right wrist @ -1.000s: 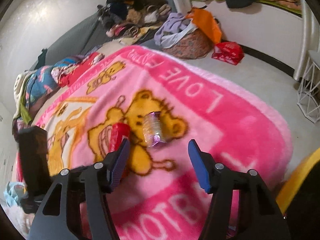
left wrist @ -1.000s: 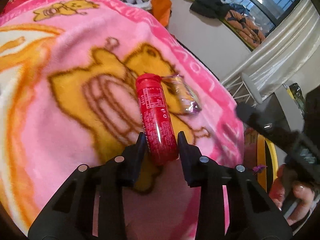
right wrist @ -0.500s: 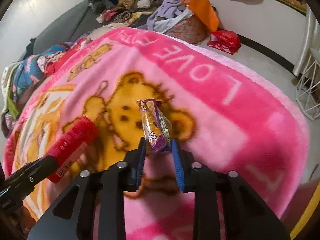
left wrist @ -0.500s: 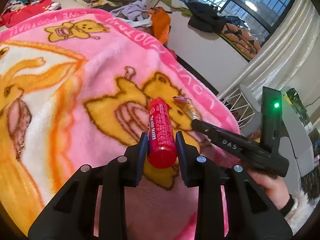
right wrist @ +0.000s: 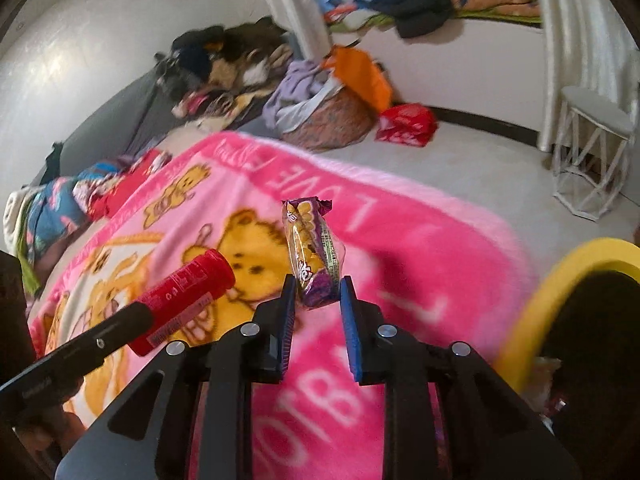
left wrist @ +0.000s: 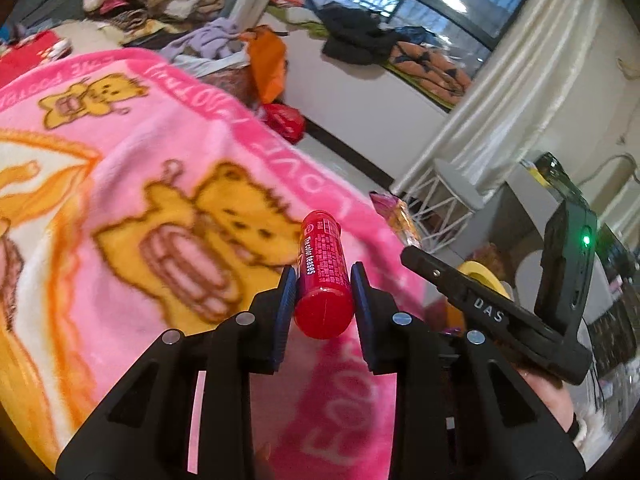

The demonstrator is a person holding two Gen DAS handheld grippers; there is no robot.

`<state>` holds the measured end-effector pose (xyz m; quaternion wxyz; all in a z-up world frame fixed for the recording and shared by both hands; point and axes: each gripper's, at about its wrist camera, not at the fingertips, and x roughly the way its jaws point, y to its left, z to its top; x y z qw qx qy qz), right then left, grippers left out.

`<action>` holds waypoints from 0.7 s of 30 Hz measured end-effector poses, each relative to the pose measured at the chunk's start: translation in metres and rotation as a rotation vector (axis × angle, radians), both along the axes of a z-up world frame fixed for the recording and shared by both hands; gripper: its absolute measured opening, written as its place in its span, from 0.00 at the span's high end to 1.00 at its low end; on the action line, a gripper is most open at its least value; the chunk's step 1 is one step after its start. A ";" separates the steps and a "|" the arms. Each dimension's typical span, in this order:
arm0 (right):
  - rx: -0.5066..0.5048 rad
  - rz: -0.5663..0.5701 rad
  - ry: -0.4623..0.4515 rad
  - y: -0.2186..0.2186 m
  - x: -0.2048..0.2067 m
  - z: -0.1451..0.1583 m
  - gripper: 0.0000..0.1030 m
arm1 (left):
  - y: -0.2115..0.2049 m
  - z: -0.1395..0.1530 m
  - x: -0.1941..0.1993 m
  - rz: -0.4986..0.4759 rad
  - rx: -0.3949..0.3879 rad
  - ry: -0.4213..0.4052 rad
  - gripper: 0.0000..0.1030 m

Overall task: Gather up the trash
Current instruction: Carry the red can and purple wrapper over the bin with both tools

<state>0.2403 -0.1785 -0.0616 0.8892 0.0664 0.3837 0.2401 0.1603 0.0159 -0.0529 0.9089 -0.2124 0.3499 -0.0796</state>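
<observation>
My left gripper [left wrist: 323, 276] is shut on a red tube-shaped can [left wrist: 323, 276] and holds it above the pink bear blanket [left wrist: 120, 184]. The can also shows in the right wrist view [right wrist: 182, 298], sticking out of the left gripper at the left. My right gripper [right wrist: 318, 290] is shut on a purple and yellow snack wrapper [right wrist: 314, 250], lifted off the blanket [right wrist: 420, 248]. In the left wrist view the wrapper's end [left wrist: 396, 216] peeks out beyond the right gripper's black body [left wrist: 492, 312]. A yellow-rimmed bin [right wrist: 560, 276] stands at the right, beside the bed.
A white wire stool [right wrist: 592, 152] stands on the floor at the right. A basket of clothes with an orange bag [right wrist: 332, 108] and a red bag [right wrist: 406, 124] lie beyond the bed. Clothes are piled along the wall and the window sill.
Both grippers have lifted their items off the blanket and moved right toward the yellow bin. One second ago the right gripper was open; it closed on the wrapper.
</observation>
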 end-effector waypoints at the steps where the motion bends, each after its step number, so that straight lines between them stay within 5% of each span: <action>1: 0.005 -0.015 -0.005 -0.008 -0.003 0.002 0.79 | -0.004 0.002 0.000 -0.009 0.001 -0.005 0.78; 21: 0.020 -0.302 -0.010 -0.152 -0.066 0.004 0.79 | -0.109 0.022 -0.003 -0.234 0.043 -0.065 0.78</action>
